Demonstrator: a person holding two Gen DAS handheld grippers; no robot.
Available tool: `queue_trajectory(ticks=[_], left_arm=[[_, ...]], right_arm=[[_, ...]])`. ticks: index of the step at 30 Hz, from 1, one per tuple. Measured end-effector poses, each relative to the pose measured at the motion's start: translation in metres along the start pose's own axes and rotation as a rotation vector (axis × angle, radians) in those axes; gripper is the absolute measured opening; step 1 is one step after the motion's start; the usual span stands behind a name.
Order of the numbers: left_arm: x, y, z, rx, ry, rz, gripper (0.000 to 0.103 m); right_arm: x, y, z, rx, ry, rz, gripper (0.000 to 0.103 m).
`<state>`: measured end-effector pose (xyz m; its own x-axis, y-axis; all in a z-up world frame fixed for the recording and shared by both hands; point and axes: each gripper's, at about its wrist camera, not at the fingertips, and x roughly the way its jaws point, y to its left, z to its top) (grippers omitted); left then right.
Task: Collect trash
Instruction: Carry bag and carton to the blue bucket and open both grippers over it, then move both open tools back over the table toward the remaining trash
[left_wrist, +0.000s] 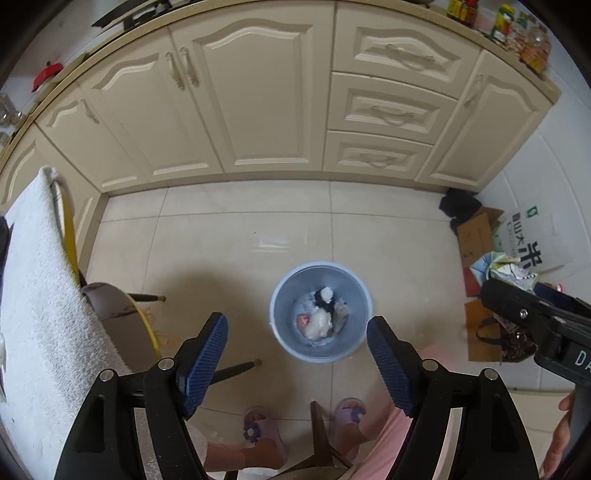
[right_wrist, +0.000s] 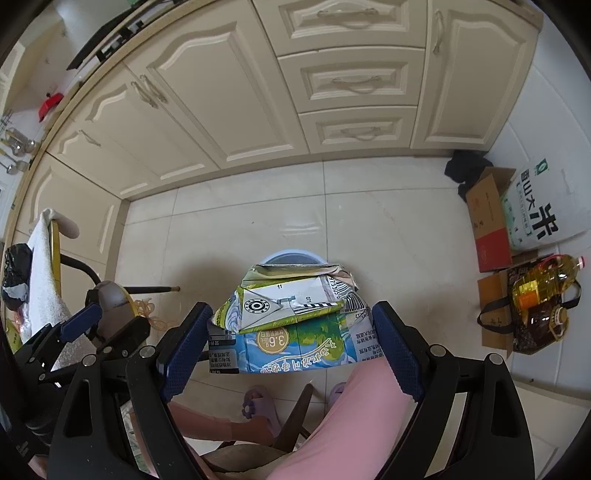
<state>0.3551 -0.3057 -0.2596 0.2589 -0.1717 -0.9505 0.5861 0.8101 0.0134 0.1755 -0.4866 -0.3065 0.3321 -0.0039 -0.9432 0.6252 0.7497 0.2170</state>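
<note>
A light blue trash bin (left_wrist: 320, 311) stands on the tiled floor and holds crumpled white and dark scraps. My left gripper (left_wrist: 297, 345) is open and empty, above and in front of the bin. My right gripper (right_wrist: 291, 332) is shut on a flattened blue-green milk carton (right_wrist: 295, 321) and holds it over the bin, whose rim (right_wrist: 291, 255) shows just beyond the carton. In the left wrist view the right gripper and the carton (left_wrist: 506, 269) appear at the right edge.
Cream kitchen cabinets (left_wrist: 258, 110) line the far side. A chair with a white towel (left_wrist: 40, 295) stands at the left. Cardboard boxes (right_wrist: 487, 218), a rice bag (right_wrist: 535, 206) and oil bottles (right_wrist: 543, 284) sit at the right. The person's legs and slippers (left_wrist: 258, 428) are below.
</note>
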Motion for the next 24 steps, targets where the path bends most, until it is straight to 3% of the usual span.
queue_trajectory(ticks=[12,16,24], left_arm=[[-0.02,0.035,-0.02,-0.103,-0.035,0.045,0.074],[-0.029,0.045,-0.028,-0.124,-0.04,0.059,0.075],[-0.039,0.059,-0.038,-0.142,-0.042,0.051,0.075]], right_arm=[[0.008,0.052,-0.001,-0.101,0.022,0.051,0.09],[0.007,0.062,-0.001,-0.11,0.024,0.018,0.098],[0.009,0.064,-0.005,-0.1,0.045,-0.002,0.099]])
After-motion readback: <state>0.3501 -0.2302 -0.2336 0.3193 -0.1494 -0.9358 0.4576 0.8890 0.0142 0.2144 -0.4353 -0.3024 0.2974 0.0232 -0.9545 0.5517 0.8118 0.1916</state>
